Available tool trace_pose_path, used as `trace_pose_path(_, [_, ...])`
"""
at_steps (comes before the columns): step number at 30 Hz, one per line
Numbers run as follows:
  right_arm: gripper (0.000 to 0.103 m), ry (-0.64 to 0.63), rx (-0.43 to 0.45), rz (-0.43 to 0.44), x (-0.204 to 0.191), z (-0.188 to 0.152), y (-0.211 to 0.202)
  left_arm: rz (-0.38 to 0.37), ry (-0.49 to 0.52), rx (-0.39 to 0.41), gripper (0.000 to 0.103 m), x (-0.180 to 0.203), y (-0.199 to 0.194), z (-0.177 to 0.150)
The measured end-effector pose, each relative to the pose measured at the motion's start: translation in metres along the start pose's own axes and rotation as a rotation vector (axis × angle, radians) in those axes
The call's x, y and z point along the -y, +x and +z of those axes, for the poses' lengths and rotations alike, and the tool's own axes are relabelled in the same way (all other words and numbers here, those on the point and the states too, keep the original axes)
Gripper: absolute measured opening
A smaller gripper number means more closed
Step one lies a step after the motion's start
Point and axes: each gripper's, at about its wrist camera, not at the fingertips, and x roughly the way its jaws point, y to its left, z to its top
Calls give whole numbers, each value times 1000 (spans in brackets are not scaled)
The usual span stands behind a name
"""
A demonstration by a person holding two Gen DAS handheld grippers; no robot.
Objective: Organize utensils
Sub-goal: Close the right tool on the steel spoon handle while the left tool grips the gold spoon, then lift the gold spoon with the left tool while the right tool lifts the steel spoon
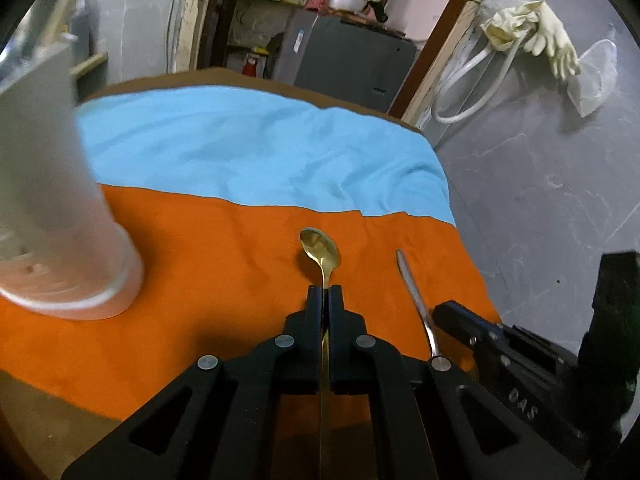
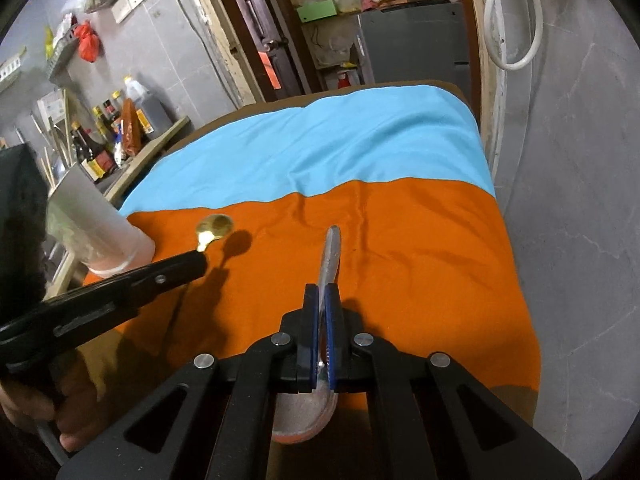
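Left wrist view shows my left gripper [image 1: 324, 294] clenched on the handle of a gold spoon [image 1: 320, 249], the handle running back between the pads under the camera. Its long axis follows my fingers, bowl pointing away over the orange cloth [image 1: 224, 264]. Just to the right lies a silver utensil [image 1: 414, 296], its tip slanting away and a little left, its rear end in my right gripper [image 1: 450, 312].

Only the right wrist view shows that grasp head-on: my right gripper [image 2: 322, 292] is shut on the silver utensil [image 2: 330, 256], which points straight ahead along the fingers. It also shows a second frosted cup [image 2: 306, 416] beneath the jaws, hidden from the left camera. My left gripper [image 2: 196, 262] enters from the left, the gold spoon [image 2: 216, 226] angling up and right.

Further out stands a frosted cup [image 1: 60, 220], left of the spoon. Beyond the orange lies a blue cloth [image 1: 256, 152].
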Motion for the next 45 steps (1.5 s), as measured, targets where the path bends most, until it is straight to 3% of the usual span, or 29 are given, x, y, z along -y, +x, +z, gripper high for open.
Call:
trace_pose_path(11, [5, 54, -71, -1, 7, 0, 7, -5, -20, -17, 1, -2, -6, -10])
trace_pose_path(15, [17, 58, -101, 26, 7, -1, 7, -8, -47, -26, 1, -8, -7, -13])
trace_pose_path(19, [16, 21, -138, -10, -1, 0, 12, -9, -62, -28, 1, -12, -9, -14])
trace_pose_path(25, [7, -89, -195, -144, -21, 11, 27, -18, -73, -32, 1, -12, -11, -14])
trace_pose_path(27, [6, -86, -189, -141, -19, 11, 26, -22, -68, -25, 1, -12, -15, -13])
trace_pose_path(32, [5, -10, -115, -62, -9, 0, 8, -26, -36, 37, 1, -11, -33, -14])
trace_pose_path(37, [5, -6, 32, 31, -20, -9, -20, -30, -11, 161, 1, -10, -63, -18])
trace_pose_path(45, [5, -29, 261, 88, -45, -10, -62, -18, 68, 331, 1, -1, -111, -22])
